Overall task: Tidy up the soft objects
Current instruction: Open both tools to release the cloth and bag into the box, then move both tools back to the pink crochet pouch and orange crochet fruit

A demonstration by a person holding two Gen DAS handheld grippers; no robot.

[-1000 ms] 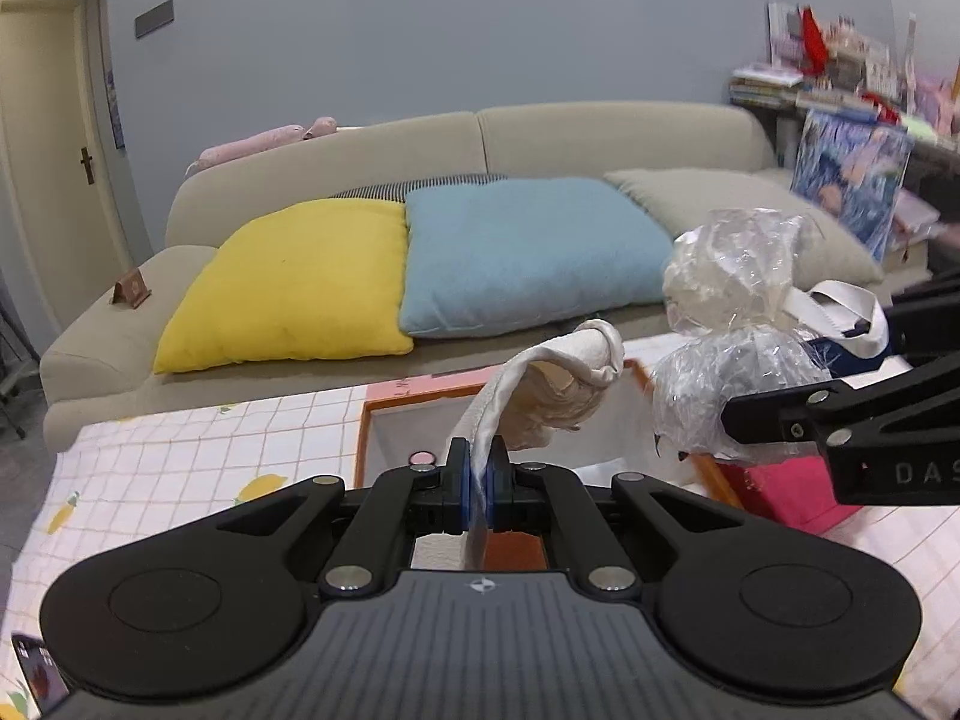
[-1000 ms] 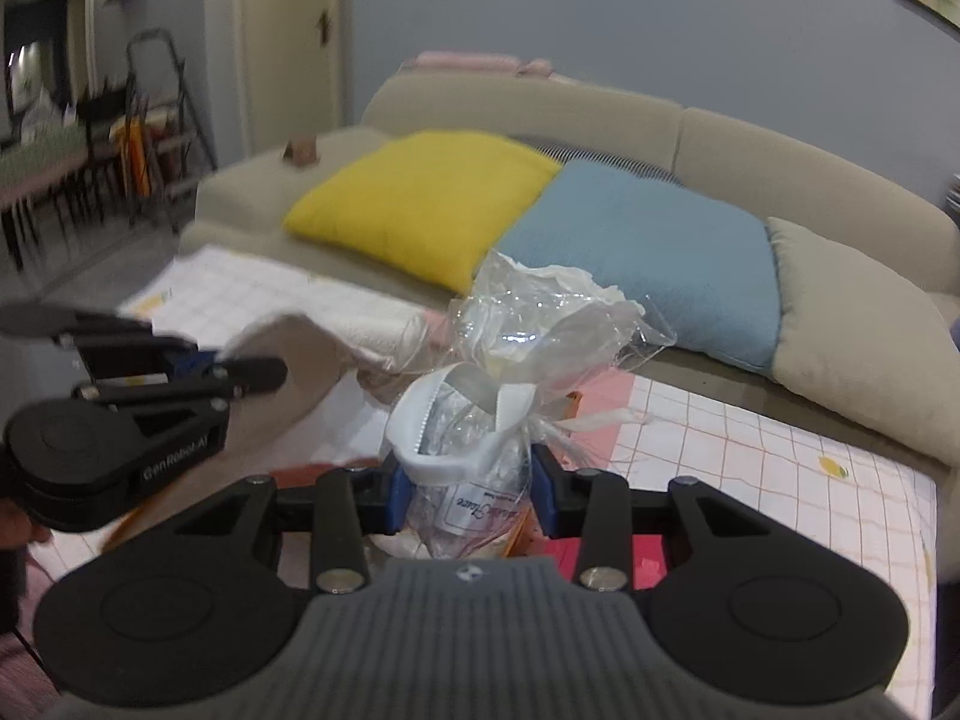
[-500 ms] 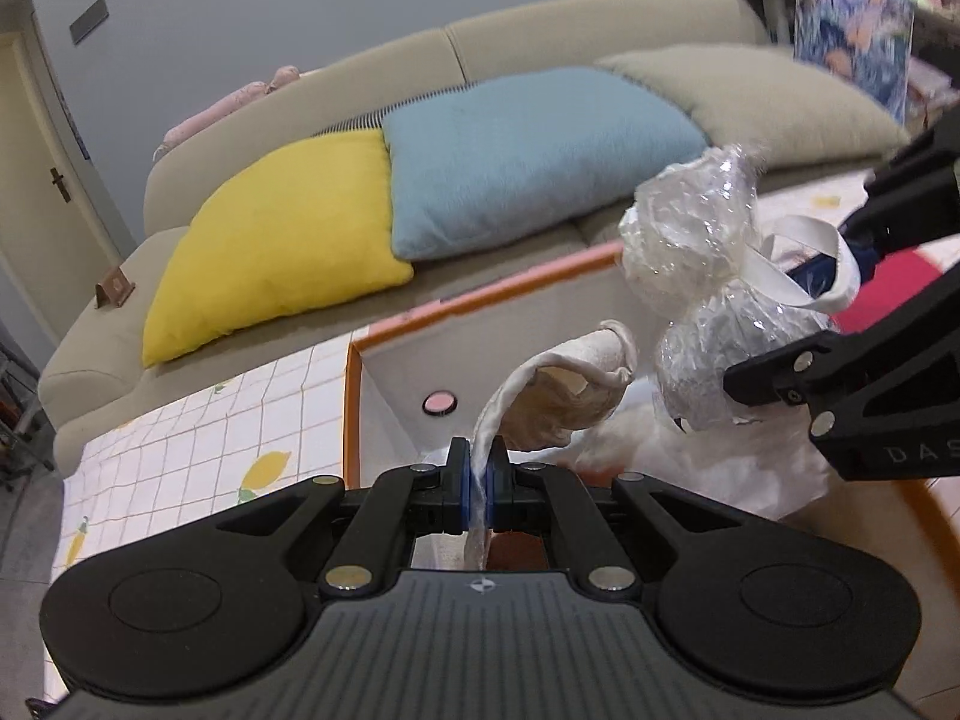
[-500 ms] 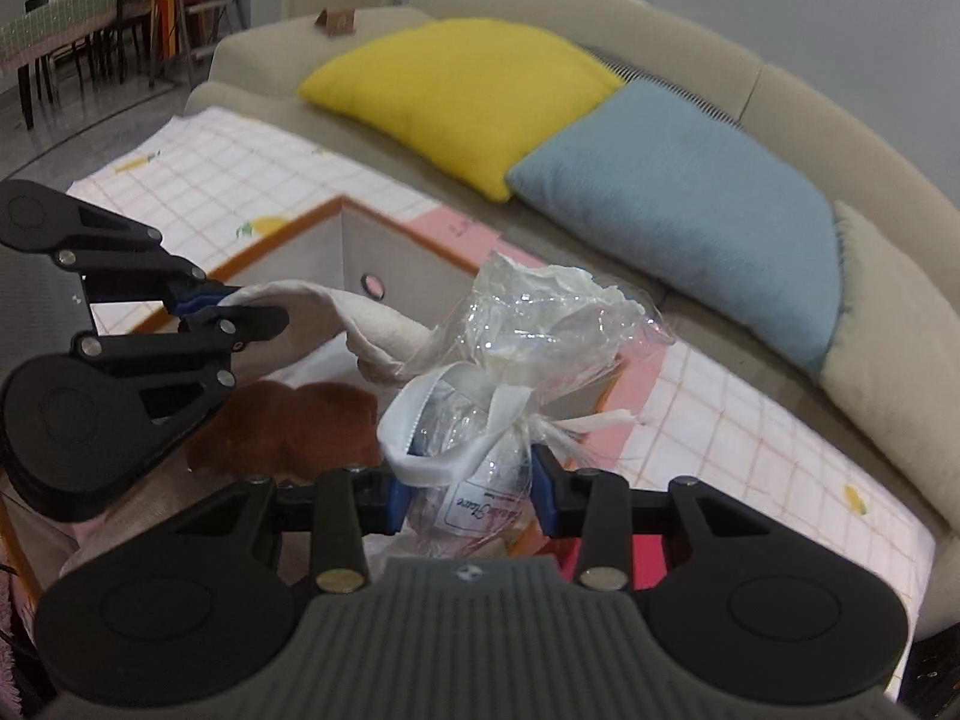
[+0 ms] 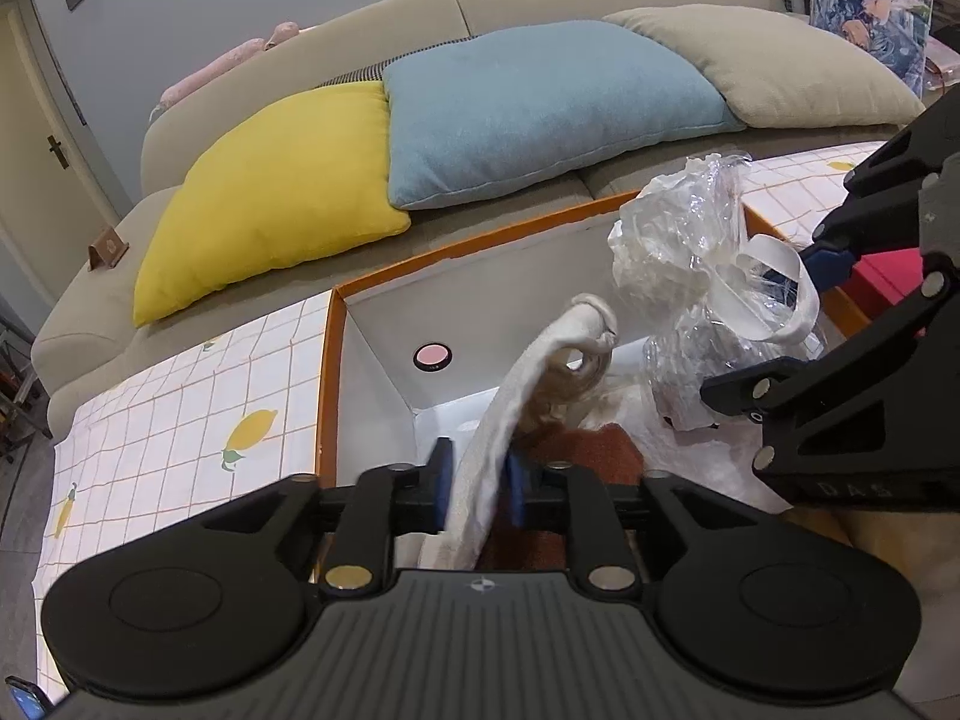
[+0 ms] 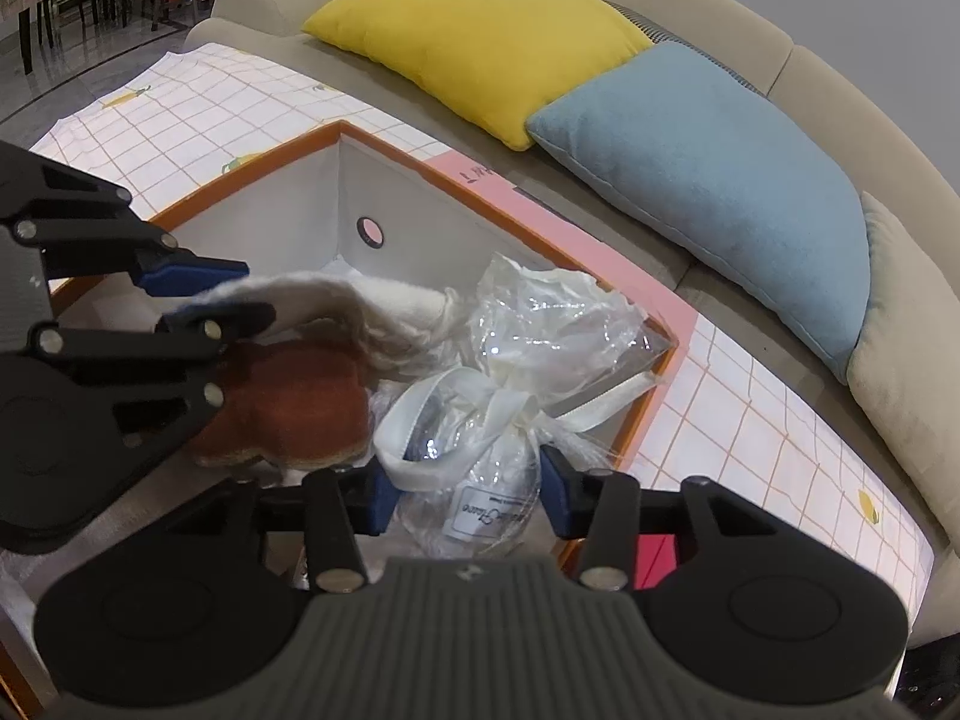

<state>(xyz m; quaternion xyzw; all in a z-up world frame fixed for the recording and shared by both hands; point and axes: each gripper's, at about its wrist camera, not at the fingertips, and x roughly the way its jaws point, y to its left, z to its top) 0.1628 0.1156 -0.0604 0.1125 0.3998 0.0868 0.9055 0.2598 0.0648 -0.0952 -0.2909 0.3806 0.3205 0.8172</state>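
Both grippers are lowered over the open orange-edged box (image 5: 336, 360), which stands on a desk covered with a checked lemon cloth (image 5: 180, 396) in front of a sofa (image 5: 540, 6). This position makes sense for the task, because the soft things only have to be released to fall inside the box.

The left gripper (image 5: 477, 480) has its fingers opening at this moment. A strip of cream cloth (image 5: 510, 408) still passes between them, but in the left wrist view there is a gap on at least one side, so the pads do not seem to press it any more. The cloth looks thick and woolly, cream outside with a pale brown inside, and its far end is curled into a loop. It hangs over a rust-brown soft thing (image 6: 288, 408) that already lies at the bottom of the box.

The right gripper (image 6: 468, 504) is also opening its fingers. Between them is a clear plastic bag (image 6: 480, 480), tied at the neck with a white ribbon (image 6: 432, 420) and carrying a small printed label. The plastic is crinkled and shiny, and its top spreads like a flower. The bag is still close to both pads, so it is hard to say whether they touch it. It sits low inside the box, just beside the cream cloth.

A white sheet of thin plastic (image 5: 690, 468) lines part of the box floor.
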